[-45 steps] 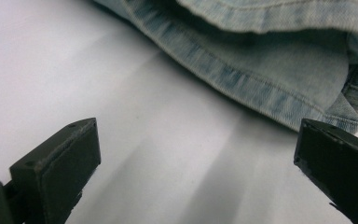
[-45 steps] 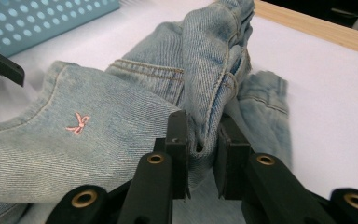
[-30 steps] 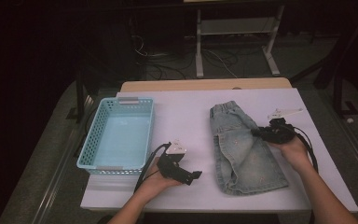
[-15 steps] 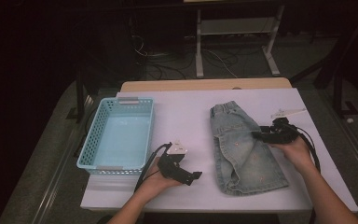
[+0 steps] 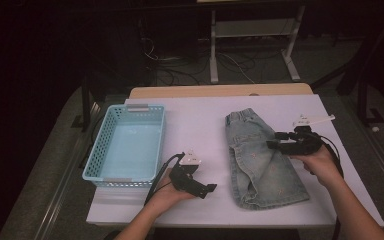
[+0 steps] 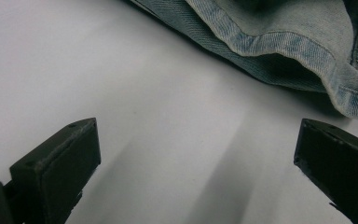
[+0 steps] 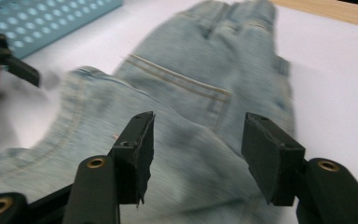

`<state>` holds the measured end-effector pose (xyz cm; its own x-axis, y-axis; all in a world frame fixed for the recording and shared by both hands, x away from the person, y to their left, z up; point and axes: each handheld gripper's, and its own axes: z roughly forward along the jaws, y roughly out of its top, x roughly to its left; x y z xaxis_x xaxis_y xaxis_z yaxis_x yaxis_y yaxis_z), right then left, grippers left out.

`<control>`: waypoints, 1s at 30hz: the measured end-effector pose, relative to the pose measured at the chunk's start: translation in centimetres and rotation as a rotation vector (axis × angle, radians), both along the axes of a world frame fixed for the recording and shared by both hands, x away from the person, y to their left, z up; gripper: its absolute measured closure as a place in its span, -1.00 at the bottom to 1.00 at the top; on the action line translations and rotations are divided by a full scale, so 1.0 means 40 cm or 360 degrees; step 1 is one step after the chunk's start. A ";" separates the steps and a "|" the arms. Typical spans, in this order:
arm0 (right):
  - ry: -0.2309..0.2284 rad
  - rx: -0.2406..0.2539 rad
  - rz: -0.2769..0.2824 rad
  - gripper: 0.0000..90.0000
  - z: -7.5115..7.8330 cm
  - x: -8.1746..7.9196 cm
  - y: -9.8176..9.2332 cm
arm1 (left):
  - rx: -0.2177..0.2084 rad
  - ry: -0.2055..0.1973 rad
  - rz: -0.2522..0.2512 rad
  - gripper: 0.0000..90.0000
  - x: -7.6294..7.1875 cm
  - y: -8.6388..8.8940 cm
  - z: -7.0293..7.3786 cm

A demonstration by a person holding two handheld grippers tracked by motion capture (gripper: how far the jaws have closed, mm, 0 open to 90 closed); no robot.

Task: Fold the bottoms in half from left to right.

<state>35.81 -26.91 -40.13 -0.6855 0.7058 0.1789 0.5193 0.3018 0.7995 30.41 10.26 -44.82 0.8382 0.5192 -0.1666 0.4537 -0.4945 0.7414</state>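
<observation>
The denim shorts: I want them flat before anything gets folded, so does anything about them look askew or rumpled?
Mostly fine. The denim shorts lie spread on the white table, waistband away from the person, no tear visible. The near hem corner is rumpled: in the left gripper view the edge lifts off the surface.

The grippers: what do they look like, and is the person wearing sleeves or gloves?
Both the left gripper and right gripper are black, each topped by a pale three-cornered plate and trailing a black cable. Their jaws are flat black blocks; brass-coloured rivets show on the right one's linkage. Forearms and hands are bare: no sleeves, no gloves.
</observation>
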 end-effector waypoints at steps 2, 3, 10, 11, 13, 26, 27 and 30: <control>-0.0001 0.0008 0.0029 -0.02 0.006 -0.002 0.013 | 0.0000 0.0003 -0.0004 -0.99 0.001 0.000 0.000; -0.0002 0.0017 0.0045 -0.02 0.010 -0.003 0.020 | -0.0002 0.0004 -0.0002 -1.00 0.002 0.000 -0.001; -0.0001 0.0034 0.0136 -0.01 0.030 0.002 0.068 | -0.0010 0.0011 0.0007 -1.00 0.002 0.000 -0.001; 0.0001 0.0031 0.0141 -0.01 0.032 0.004 0.075 | -0.0012 0.0010 0.0005 -1.00 0.002 -0.001 -0.001; 0.0004 0.0029 0.0163 -0.01 0.037 0.010 0.094 | -0.0018 0.0012 0.0005 -1.00 0.001 -0.003 -0.001; 0.0043 0.0030 0.0299 -0.01 0.035 0.043 0.199 | -0.0010 0.0012 -0.0014 -1.00 0.003 -0.009 -0.002; 0.0041 0.0026 0.0305 -0.01 0.034 0.045 0.206 | -0.0010 0.0011 -0.0015 -1.00 0.002 -0.010 -0.002; 0.0026 0.0004 0.0324 0.01 0.025 0.049 0.227 | -0.0008 0.0010 -0.0017 -1.00 0.002 -0.010 -0.002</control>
<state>37.77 -17.83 -39.14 -0.8108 0.5526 0.1928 0.4610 0.3999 0.7922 30.48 9.86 -44.91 0.8427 0.5093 -0.1745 0.4529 -0.4955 0.7412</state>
